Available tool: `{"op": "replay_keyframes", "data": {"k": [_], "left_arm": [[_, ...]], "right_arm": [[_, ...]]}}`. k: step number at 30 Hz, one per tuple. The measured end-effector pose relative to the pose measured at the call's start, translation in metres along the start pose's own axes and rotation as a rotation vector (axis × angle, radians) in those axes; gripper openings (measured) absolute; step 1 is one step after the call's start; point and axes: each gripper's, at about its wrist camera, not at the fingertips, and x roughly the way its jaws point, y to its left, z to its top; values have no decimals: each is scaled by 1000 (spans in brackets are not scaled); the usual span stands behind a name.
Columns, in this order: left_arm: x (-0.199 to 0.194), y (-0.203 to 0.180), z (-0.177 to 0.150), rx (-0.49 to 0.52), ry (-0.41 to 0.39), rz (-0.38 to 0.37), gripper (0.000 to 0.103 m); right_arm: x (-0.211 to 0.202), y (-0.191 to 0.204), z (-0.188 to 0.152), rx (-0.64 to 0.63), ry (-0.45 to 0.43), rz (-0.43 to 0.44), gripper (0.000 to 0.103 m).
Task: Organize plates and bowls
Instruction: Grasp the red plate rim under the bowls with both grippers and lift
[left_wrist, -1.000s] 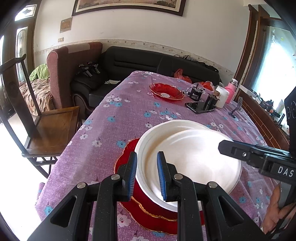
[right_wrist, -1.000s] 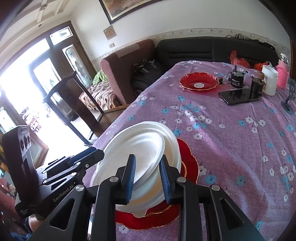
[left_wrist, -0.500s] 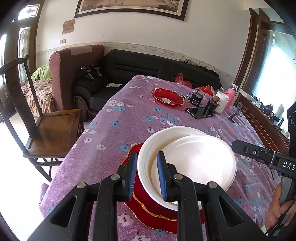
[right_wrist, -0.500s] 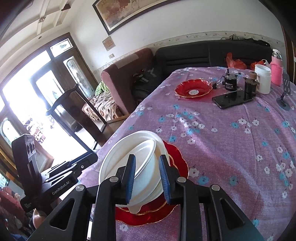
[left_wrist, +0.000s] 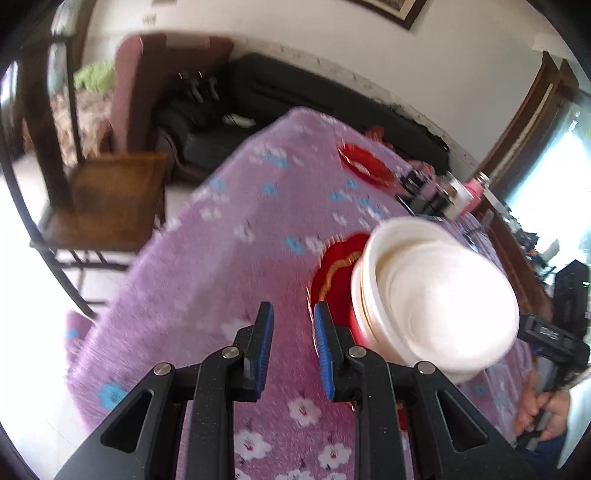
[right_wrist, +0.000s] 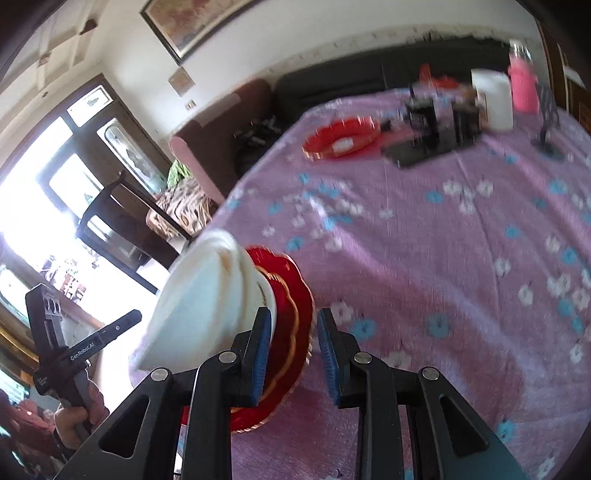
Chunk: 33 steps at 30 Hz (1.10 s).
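Closest to me in the left wrist view, my left gripper (left_wrist: 293, 341) has its jaws a little spread with nothing between them, only the purple flowered cloth of the counter (left_wrist: 229, 258) showing in the gap. The stack of white plates (left_wrist: 439, 295) sits just to the right of this gripper, apart from the blue pads, and it rests on the red plates (left_wrist: 334, 273) with the gold edge. In the right wrist view, my right gripper (right_wrist: 293, 349) also has its jaws slightly spread; the edge of the red plates (right_wrist: 291, 295) shows in the gap behind them, but I see no pad pressing on it, and the white plates (right_wrist: 207, 295) stand to the left of the left finger. Both pictures are blurred, so I cannot tell how many plates are in each stack. At the far right of the left view a hand (left_wrist: 543, 410) holds the other gripper's handle. Further along the counter lies a single red dish (right_wrist: 341, 138), well apart from the stack, and beyond it a dark phone (right_wrist: 417, 153), a white container (right_wrist: 495, 99) and a pink bottle (right_wrist: 522, 86). Past the counter's far end stands a black sofa (left_wrist: 295, 92), with a wooden chair (left_wrist: 92, 192) at the left.
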Motion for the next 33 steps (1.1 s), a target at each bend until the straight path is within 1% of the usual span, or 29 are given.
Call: {"op": "replay_keyframes", "data": {"k": [2,7,12,15,16,17,21,25,27,33], "left_arm": [[5,-1,-4,9,32,-33,21],[14,-12,-8,51,57,-29,21],[26,-17,-11,87,71,28,21],[31,-19,-11,107,71,46,20],[31,-21,-11,118,65,52,18],[32,-23,-11,133,60,66,16],[35,-30,-10,167,46,114,13],[42,-37,-13,197,35,167,12],[44,-37,-12,192,33,169,9],[50,-34,-11,156,33,166,10]], "right_arm": [[7,-4,-3,12,21,9,29],[20,-7,-7,24,57,26,29],[31,-7,-10,22,82,16,29],[37,-7,-11,18,91,7,27],[39,-6,-11,12,96,6,15],[41,-6,-11,11,100,6,11],[45,-1,-11,-10,94,-20,10],[46,1,-12,-18,89,-34,10],[46,2,-11,-22,86,-42,10],[47,3,-9,-31,81,-55,10]]}}
